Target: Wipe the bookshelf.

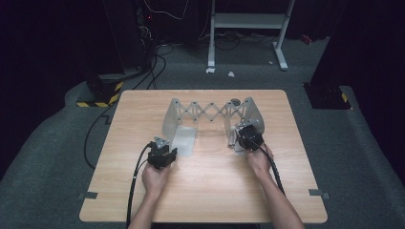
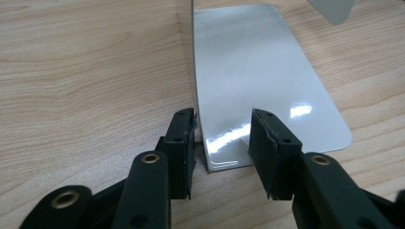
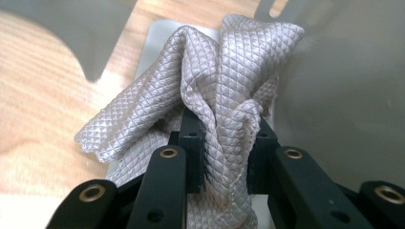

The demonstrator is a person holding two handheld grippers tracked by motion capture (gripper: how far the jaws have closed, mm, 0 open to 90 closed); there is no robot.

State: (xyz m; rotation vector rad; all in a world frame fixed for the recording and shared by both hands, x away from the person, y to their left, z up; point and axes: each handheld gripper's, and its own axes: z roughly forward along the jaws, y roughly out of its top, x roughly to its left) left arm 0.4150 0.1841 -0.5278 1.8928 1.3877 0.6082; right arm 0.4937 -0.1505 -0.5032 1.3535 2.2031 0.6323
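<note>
We count two grippers, a left (image 1: 167, 151) and a right (image 1: 244, 135), each with two black jaws and one trailing cable, and two hands, a left hand (image 1: 154, 179) and a right hand (image 1: 261, 161). On the one table (image 1: 205, 191) we see one expanding rack (image 1: 210, 114) with two end plates and two flat base plates, and one quilted cloth (image 3: 224, 95). We also find two tape strips on the table's near corners and one white-legged stand (image 1: 248, 21) on the floor.

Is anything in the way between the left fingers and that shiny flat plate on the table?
Nothing visible. The left gripper already has its fingers either side of the plate's near corner, with bare table around it.
</note>
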